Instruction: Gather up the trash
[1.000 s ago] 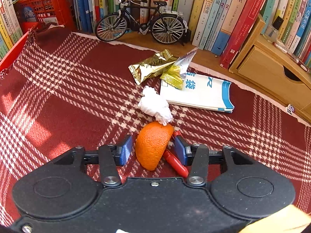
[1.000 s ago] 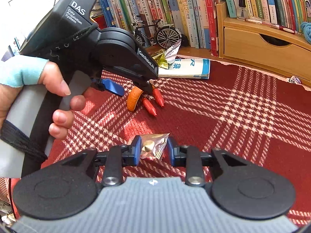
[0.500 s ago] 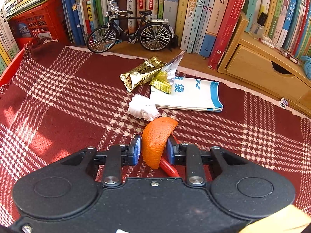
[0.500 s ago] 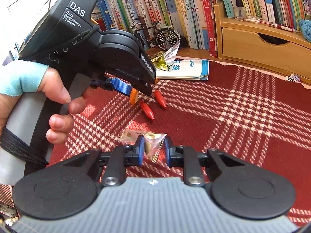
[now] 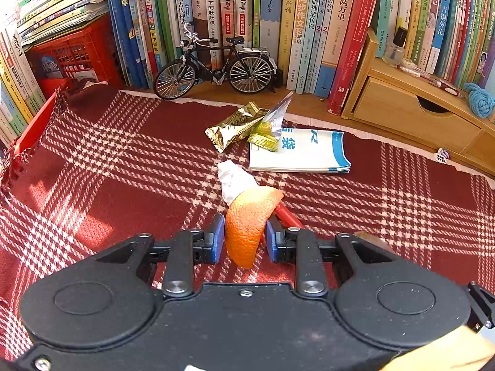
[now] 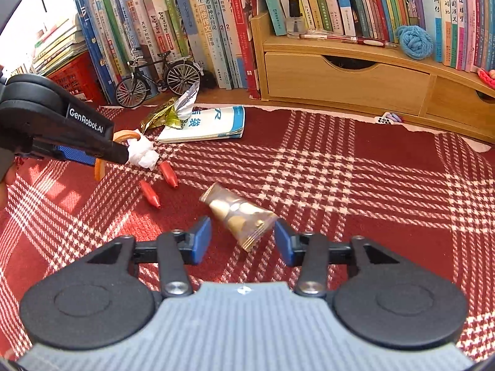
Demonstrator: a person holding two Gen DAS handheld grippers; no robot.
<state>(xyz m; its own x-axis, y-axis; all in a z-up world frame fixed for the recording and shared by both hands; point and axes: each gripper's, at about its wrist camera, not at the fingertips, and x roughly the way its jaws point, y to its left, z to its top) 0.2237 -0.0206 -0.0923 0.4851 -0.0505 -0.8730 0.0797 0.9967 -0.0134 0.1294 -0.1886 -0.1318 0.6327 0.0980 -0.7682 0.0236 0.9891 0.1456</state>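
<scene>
While one curved orange peel (image 5: 247, 225) partly hides crumpled white tissue (image 5: 232, 179), left gripper (image 5: 244, 239) clamps peel, right gripper (image 6: 243, 241) spread wide around one clear snack wrapper (image 6: 241, 216) on red plaid cloth (image 6: 340, 185), two gold wrappers (image 5: 235, 125).

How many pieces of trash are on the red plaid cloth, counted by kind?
Orange peel: 1
Crumpled tissue: 1
Gold wrappers beside the booklet: 2
Silver wrapper: 1
Clear gold-print wrapper: 1
Total: 6
</scene>
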